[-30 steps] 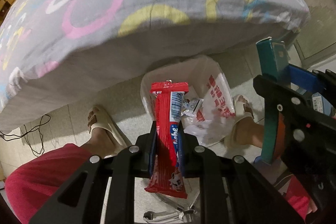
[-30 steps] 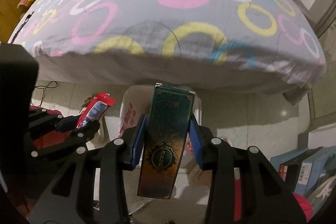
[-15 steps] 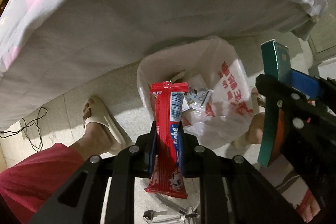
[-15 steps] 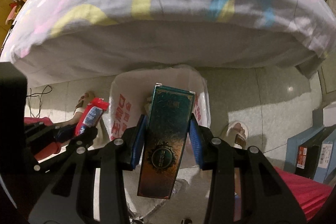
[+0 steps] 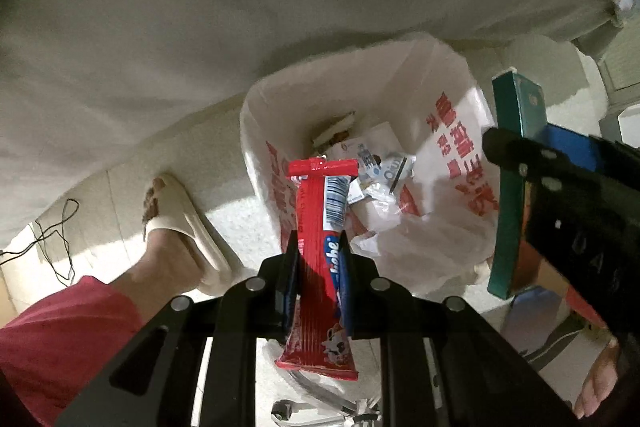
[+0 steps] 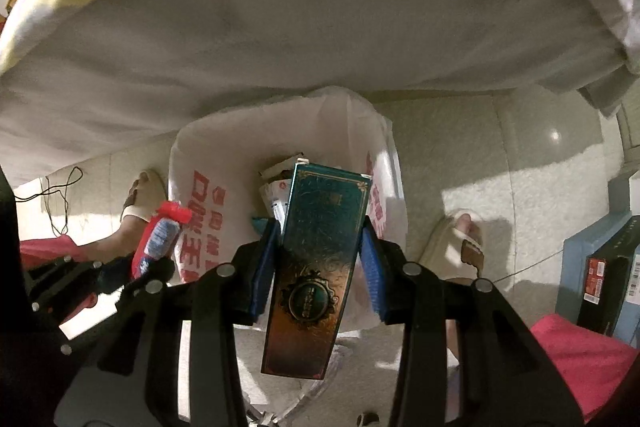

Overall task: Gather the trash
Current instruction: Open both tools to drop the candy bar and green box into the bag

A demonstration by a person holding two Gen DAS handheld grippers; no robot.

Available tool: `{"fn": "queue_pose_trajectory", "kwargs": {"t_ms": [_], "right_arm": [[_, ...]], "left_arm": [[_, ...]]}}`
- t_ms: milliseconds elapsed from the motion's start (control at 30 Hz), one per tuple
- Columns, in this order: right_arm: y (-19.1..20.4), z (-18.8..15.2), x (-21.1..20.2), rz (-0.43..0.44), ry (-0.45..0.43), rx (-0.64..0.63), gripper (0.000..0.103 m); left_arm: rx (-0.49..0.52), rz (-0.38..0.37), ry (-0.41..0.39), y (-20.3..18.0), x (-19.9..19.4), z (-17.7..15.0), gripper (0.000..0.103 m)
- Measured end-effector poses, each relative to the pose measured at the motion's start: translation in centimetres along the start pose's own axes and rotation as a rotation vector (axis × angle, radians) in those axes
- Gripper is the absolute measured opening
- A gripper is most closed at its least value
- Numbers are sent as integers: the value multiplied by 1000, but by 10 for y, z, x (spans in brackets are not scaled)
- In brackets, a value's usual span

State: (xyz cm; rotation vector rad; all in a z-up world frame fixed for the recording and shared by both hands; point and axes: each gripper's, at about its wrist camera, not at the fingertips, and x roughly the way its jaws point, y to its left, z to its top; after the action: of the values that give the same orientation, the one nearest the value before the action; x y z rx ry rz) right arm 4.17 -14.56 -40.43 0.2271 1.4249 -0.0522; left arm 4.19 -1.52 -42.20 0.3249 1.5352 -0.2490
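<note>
My left gripper (image 5: 318, 259) is shut on a long red snack wrapper (image 5: 320, 227), whose top end hangs over the near rim of a white plastic trash bag (image 5: 452, 131) with red print. My right gripper (image 6: 320, 251) is shut on a dark teal box with gold ornament (image 6: 316, 259), held above the same bag (image 6: 200, 195). The teal box (image 5: 516, 171) and right gripper show at the right of the left wrist view. The red wrapper (image 6: 160, 235) shows at the left of the right wrist view. Paper scraps and packets (image 5: 380, 167) lie inside the bag.
The bag stands on pale tiled floor beside a bed with hanging sheet (image 5: 240, 7). The person's feet in beige slippers (image 5: 180, 215) (image 6: 460, 247) flank the bag. Red shorts (image 5: 60, 339) fill the lower left. A cable (image 5: 56, 235) lies left; boxes (image 6: 600, 267) stand right.
Both grippers have tilted down and moved closer to the trash bag; the bedspread top has left view and the bag opening now fills the middle. Both still hold their items.
</note>
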Motion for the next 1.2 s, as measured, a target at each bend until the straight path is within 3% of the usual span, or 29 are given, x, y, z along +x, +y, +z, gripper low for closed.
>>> {"fn": "queue_pose_trajectory", "kwargs": {"t_ms": [967, 1067, 1200], "right_arm": [[-2, 19, 73, 37, 77, 70, 39], [-3, 19, 73, 30, 79, 66, 40], [-4, 18, 77, 30, 92, 62, 41]], "left_arm": [[-105, -112, 121, 5, 62, 17, 18], [-112, -123, 135, 5, 65, 18, 20], [-127, -120, 135, 8, 64, 19, 36]]}}
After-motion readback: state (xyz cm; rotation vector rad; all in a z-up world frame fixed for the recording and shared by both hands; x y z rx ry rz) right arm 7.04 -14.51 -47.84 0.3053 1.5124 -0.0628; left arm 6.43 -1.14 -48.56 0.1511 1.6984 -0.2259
